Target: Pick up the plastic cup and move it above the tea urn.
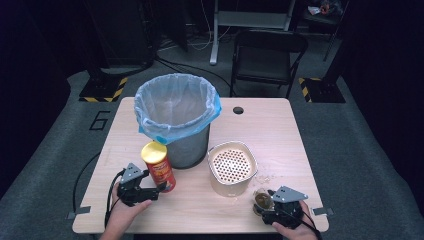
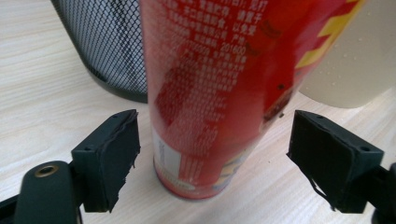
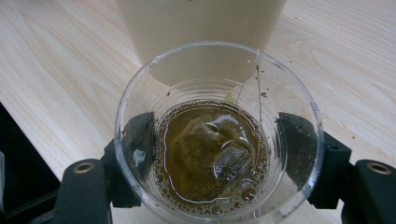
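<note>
A red chip can (image 1: 160, 170) with a yellow lid stands upright by the table's front left. My left gripper (image 1: 148, 193) is open around it. In the left gripper view the can (image 2: 210, 93) rises between the gripper's (image 2: 219, 158) two jaws, with a gap on each side. At the front right is a clear plastic cup (image 1: 262, 200) holding brown tea and a tea bag. My right gripper (image 1: 269, 207) is shut on it. In the right gripper view both jaws of this gripper (image 3: 217, 156) press against the walls of the cup (image 3: 219, 112).
A black mesh trash bin (image 1: 176, 112) lined with a blue bag stands mid-table, just behind the can. A cream container with a perforated strainer insert (image 1: 231, 167) sits right of it, close behind the cup. Crumbs lie near the cup. A folding chair (image 1: 267, 57) stands beyond the table.
</note>
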The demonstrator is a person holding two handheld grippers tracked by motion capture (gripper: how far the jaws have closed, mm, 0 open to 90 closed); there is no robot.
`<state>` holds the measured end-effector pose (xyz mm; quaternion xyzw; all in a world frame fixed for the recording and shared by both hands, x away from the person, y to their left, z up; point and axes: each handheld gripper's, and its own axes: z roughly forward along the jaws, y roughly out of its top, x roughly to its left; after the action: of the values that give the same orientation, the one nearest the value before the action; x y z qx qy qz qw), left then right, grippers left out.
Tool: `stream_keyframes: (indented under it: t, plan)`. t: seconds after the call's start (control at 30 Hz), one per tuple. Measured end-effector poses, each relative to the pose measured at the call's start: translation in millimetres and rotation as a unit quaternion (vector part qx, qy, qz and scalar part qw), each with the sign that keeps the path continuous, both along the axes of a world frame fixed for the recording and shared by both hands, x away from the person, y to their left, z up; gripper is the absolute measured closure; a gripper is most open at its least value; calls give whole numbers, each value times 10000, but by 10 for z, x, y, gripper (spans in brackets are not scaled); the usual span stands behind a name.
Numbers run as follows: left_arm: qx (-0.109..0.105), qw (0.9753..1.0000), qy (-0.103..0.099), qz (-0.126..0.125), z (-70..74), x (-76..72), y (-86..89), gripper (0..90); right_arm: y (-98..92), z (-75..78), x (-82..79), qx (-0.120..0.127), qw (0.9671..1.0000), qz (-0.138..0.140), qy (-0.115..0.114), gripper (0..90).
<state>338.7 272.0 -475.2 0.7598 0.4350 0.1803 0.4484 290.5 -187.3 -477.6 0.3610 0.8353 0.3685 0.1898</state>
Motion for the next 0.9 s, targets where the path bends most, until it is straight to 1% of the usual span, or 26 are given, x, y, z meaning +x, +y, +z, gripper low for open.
stream_keyframes:
  t: [0.03, 0.13, 0.17, 0.27, 0.33, 0.37, 0.4, 0.5, 0.57, 0.6, 0.63, 0.67, 0.7, 0.77, 0.8, 0.83, 0.87, 0.9]
  plan:
    - [-1, 10000, -45, -15, -11, 17, -10, 192, -1, 0, 4, 9, 10000, -3, -2, 292]
    - [-21, 10000, -33, -33, -14, 36, -24, 211, -6, 2, 9, -11, 10000, -5, -19, 292]
    - [-43, 9999, -93, 17, -18, 65, -49, 228, -7, -1, 14, 6, 10000, 1, -12, 292]
    - [-69, 9999, -91, 5, -23, 91, -67, 231, -7, -1, 16, 4, 10000, -7, -18, 293]
    - [-56, 10000, -59, 21, -27, 119, -81, 232, -7, -2, 14, -4, 10000, 3, -27, 293]
    - [-32, 10000, -16, -17, -18, 129, -79, 232, -7, -2, 13, -6, 10000, 4, -29, 293]
    - [-32, 10000, -16, -17, -18, 129, -79, 233, -7, -2, 13, -6, 10000, 4, -29, 293]
    - [1, 9999, -129, 60, -34, 126, -112, 235, -8, -4, 12, 6, 10000, -11, -42, 292]
    - [2, 9999, -127, 66, -38, 124, -119, 235, -9, -4, 11, 8, 10000, -22, -38, 292]
    - [-63, 9999, 48, -74, -53, 154, -130, 230, -11, -3, 14, 9, 10000, -7, -22, 292]
    - [-115, 9998, 171, -81, -67, 172, -137, 218, -10, -4, 13, 11, 10000, -8, -23, 291]
    - [-115, 9998, 171, -81, -67, 172, -137, 200, -11, -4, 13, 14, 10000, -6, -26, 291]
    - [-173, 9997, 161, 9, -91, 182, -151, 196, -11, -6, 11, 29, 10000, -9, -16, 291]
    - [-179, 9997, 147, 15, -95, 187, -152, 187, -7, -9, 11, 48, 10000, -41, -30, 291]
    - [-181, 9997, 139, -32, -97, 196, -149, 185, -10, -7, 11, 33, 10000, -11, -20, 291]
    - [-143, 9999, 55, -28, -98, 197, -153, 184, -12, -7, 14, 4, 10000, 15, -65, 291]
    - [-143, 9999, 55, -28, -98, 197, -153, 184, -12, -7, 14, 4, 10000, 15, -65, 291]
    - [-85, 10000, 18, -22, -97, 197, -160, 184, -13, -7, 11, 1, 10000, 12, -74, 291]
